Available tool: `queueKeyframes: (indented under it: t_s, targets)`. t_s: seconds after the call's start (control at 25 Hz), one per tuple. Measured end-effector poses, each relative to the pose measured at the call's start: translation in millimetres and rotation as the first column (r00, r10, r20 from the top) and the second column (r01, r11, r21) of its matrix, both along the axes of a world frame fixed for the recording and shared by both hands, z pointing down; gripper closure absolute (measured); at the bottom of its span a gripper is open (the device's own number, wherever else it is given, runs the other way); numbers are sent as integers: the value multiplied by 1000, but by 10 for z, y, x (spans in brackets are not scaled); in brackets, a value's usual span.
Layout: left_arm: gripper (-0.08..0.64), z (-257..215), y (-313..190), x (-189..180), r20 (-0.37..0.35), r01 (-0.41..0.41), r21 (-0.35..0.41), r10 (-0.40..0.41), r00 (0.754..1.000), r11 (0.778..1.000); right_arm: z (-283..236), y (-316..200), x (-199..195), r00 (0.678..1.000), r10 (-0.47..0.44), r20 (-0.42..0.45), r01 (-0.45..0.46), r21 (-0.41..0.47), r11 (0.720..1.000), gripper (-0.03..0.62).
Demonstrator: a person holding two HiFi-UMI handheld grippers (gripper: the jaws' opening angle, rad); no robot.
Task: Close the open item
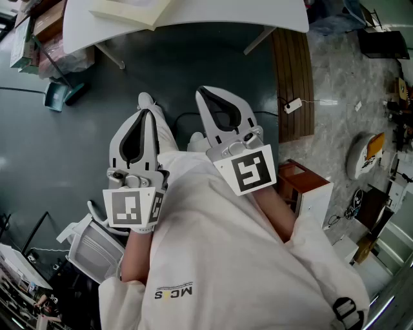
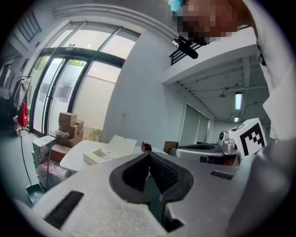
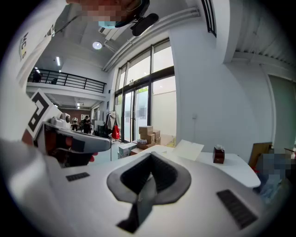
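The open item is a flat white box (image 1: 129, 11) with its lid (image 3: 187, 149) raised, lying on a white table (image 1: 193, 19) ahead of me. In the left gripper view the box (image 2: 108, 150) shows beyond the jaws, with a small dark red carton (image 2: 146, 147) behind the tips. That carton (image 3: 218, 155) also stands on the table in the right gripper view. Both grippers are held close to the person's body, well short of the table. My left gripper (image 1: 147, 101) is shut and empty. My right gripper (image 1: 202, 92) is shut and empty too.
A teal dustpan (image 1: 61, 93) lies on the dark floor at the left. A wooden board (image 1: 293, 84) stands at the table's right, and a wooden cabinet (image 1: 300, 184) is nearer. Cardboard boxes (image 2: 67, 125) are stacked by the windows. A white chair (image 1: 93, 248) sits at lower left.
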State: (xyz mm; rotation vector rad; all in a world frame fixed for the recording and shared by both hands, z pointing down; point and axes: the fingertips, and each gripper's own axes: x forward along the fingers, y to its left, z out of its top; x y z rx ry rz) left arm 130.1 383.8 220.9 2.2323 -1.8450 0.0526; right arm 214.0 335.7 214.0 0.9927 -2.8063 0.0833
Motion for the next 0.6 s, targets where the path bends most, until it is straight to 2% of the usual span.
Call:
queueKeyframes:
  t_s: [0.16, 0.28, 0.44, 0.6]
  targets:
    - [535, -62, 306, 567, 4, -46, -20, 47, 999, 999, -22, 421, 517, 1000, 26, -16, -26, -44, 999, 578]
    - [535, -95, 424, 853, 21, -75, -11, 76, 997, 997, 5, 591, 743, 999, 43, 22, -42, -62, 997, 578]
    - [535, -94, 510, 1064, 31, -81, -5, 81, 996, 997, 33, 680, 950, 997, 52, 58, -48, -58, 997, 577]
    - [535, -121, 549, 1122, 54, -82, -13, 83, 995, 997, -67, 676, 1142, 994, 76, 78, -73, -37, 997, 577]
